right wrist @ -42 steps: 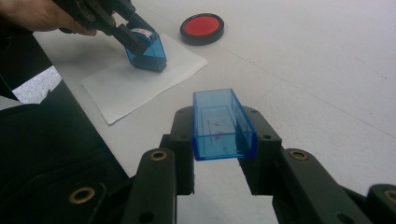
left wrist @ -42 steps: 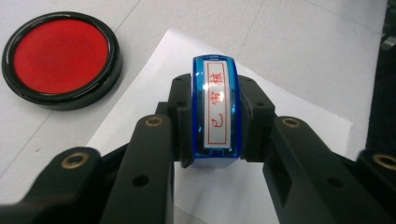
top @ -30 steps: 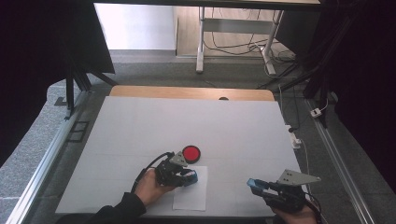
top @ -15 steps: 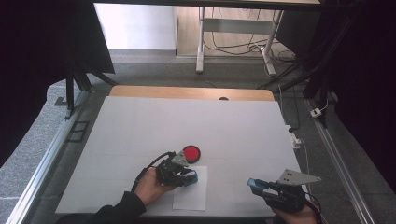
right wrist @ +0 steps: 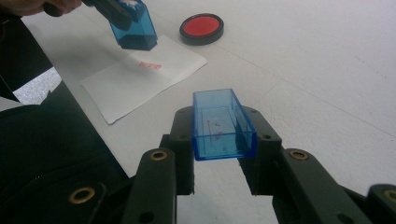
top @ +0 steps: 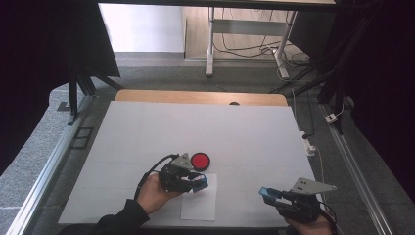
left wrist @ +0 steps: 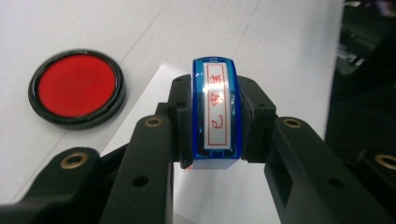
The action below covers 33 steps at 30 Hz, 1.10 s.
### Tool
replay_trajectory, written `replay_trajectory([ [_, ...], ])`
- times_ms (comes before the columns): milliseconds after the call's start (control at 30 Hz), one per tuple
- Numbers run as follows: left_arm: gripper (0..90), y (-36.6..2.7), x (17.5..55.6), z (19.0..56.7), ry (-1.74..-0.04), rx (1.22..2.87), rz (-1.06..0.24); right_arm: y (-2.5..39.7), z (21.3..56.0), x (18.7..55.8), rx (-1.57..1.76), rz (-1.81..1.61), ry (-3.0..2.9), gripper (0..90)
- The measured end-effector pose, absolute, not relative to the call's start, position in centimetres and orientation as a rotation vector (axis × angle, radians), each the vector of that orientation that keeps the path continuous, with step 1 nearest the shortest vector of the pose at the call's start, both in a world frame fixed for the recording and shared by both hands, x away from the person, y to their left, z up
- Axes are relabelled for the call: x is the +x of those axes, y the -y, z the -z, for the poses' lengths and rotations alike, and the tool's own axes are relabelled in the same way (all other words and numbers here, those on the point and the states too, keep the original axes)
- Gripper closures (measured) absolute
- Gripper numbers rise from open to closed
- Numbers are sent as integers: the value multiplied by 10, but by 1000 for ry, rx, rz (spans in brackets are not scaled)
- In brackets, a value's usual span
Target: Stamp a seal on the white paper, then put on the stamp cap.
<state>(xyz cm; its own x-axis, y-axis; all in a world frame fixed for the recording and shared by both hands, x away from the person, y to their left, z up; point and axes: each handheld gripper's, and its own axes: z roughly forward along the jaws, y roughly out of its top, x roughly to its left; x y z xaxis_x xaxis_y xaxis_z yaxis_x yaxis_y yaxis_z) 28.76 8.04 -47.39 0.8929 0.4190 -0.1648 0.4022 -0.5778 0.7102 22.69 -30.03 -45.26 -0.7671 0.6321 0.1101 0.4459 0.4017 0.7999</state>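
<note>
My left gripper [left wrist: 215, 121] is shut on a blue stamp [left wrist: 215, 116] with a white label of red characters on top. It hangs just above a white paper sheet [top: 199, 204], seen from the right gripper view as the stamp [right wrist: 134, 25] over a red imprint [right wrist: 150, 66] on the paper [right wrist: 140, 81]. A round red ink pad [top: 200, 160] in a black rim lies beside the paper. My right gripper [right wrist: 223, 135] is shut on the stamp's clear blue cap [right wrist: 222, 125], open side up, near the table's front right [top: 270, 193].
The white table [top: 195, 127] has a wooden strip along its far edge. Metal rails run down both sides, with a cable and plug at the right rail [top: 309, 145]. A desk frame and loose wires stand beyond the table.
</note>
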Motion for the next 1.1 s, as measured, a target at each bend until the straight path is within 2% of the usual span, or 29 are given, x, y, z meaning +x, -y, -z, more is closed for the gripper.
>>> replay_trajectory([
  [467,697,-97,281,441,-522,2138,-31,300,453,227,959,-1293,-2447,686],
  [1100,697,-105,277,427,-492,2109,-49,300,450,227,963,-1308,-2431,687],
])
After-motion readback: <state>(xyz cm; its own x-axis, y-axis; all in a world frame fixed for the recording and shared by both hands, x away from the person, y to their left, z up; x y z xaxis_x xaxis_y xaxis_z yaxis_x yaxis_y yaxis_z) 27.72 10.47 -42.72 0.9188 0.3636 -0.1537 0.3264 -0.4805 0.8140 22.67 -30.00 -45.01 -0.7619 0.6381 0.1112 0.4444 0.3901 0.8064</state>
